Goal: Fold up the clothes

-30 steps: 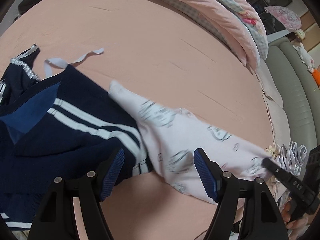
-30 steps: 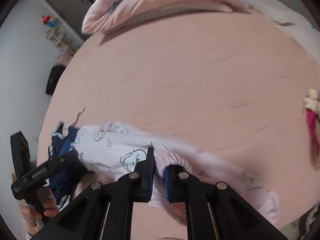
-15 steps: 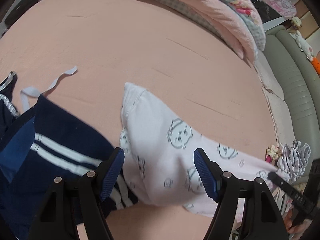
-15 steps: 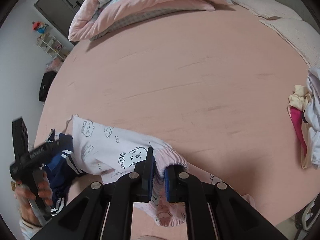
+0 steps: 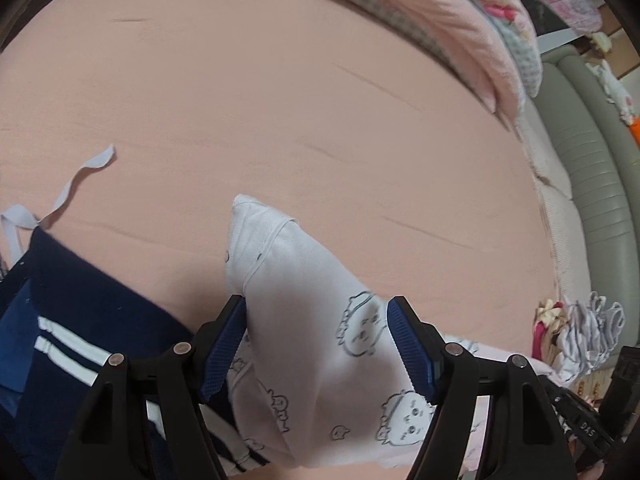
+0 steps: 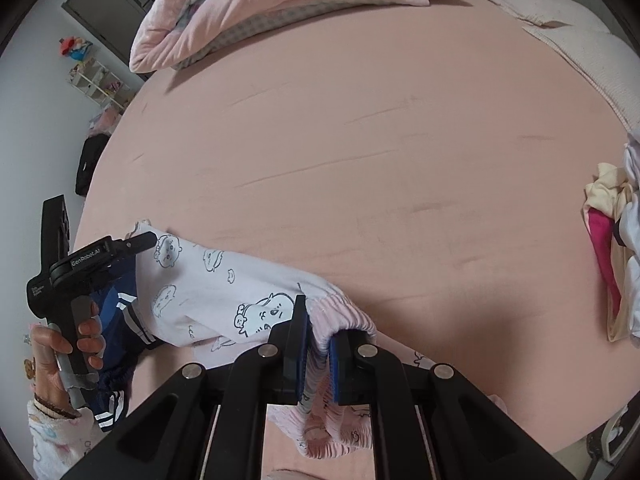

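Note:
White pyjama trousers (image 5: 304, 280) printed with small cartoon faces lie stretched across the pink bed sheet (image 5: 280, 100). My left gripper (image 5: 316, 312) hangs over the leg end, its jaws closing with the cloth between the blue pads; they do not pinch it. In the right wrist view the same left gripper (image 6: 132, 244) sits at the leg's far end, held by a hand. My right gripper (image 6: 318, 332) is shut on the gathered elastic waistband (image 6: 348, 314) of the trousers (image 6: 208, 280), which droops below the fingers.
A navy garment with white stripes (image 5: 92, 320) lies left of the trousers and partly under them, a white strap (image 5: 80, 176) trailing from it. A rolled pink quilt (image 6: 280, 4) lies at the bed's far side. Several crumpled clothes (image 6: 612, 240) are heaped at the right edge.
My left gripper has shifted from over the navy garment to over the trousers' leg end, and its jaws have narrowed slightly. The right gripper has stayed shut on the waistband.

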{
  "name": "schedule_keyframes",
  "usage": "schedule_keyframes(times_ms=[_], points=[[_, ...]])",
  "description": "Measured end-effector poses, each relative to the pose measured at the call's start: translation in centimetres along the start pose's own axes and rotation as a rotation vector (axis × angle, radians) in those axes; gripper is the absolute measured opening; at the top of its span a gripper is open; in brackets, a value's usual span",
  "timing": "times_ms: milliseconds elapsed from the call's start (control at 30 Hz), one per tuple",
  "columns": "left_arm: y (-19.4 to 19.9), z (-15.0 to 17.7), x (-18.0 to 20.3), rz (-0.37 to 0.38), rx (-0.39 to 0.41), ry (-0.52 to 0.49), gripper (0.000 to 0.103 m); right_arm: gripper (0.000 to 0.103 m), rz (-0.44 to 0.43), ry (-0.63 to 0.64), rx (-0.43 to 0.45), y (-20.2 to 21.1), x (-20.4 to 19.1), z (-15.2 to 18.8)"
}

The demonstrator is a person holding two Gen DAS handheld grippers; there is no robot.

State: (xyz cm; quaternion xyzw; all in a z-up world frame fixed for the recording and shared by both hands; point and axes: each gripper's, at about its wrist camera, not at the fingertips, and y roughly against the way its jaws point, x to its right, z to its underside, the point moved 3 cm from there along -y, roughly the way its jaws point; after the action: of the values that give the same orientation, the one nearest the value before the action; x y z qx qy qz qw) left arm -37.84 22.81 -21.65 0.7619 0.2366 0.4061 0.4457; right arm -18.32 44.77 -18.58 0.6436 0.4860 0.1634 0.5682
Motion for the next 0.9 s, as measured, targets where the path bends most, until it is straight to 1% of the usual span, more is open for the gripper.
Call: schedule_keyframes(times_ms=[33,100,200,367,600,800,867,900], points=[[0.0,0.1,0.1,0.012,0.009,-0.002,0.046,0.007,0.0,-0.001,-0.002,-0.1,0.0,0.0],[0.0,0.3,0.3,0.025,0.025,-0.007,0.027,0.007,0.0,-0.009,-0.006,-0.3,0.2,0.1],[-0.5,0.8,1.1,0.017,0.027,-0.034,0.013,0.007,-0.004,-0.019,-0.001,-0.6,0.4,0.1],[-0.2,0.8,1.4,0.011,0.042,-0.032,0.009,0.007,-0.013,-0.019,0.024,-0.7,0.9,-0.3],[1.3,-0.2,2.3,0.08,0.111,0.012,0.008,0.007,-0.021,-0.005,0.082,0.3,1.6,-2.0],[0.8,-2.2,3.9,0.13,0.146,0.027,0.008,0.007,0.002,-0.001,0.118,1.0,2.8,-4.2],[0.8,-2.3,4.1,0.16,0.156,0.041,0.008,0.007,0.005,-0.005,0.124,1.1,3.3,-4.9],[0.8,-2.4,4.2,0.16,0.155,0.04,0.008,0.007,0.008,-0.006,0.125,1.1,3.6,-5.4]])
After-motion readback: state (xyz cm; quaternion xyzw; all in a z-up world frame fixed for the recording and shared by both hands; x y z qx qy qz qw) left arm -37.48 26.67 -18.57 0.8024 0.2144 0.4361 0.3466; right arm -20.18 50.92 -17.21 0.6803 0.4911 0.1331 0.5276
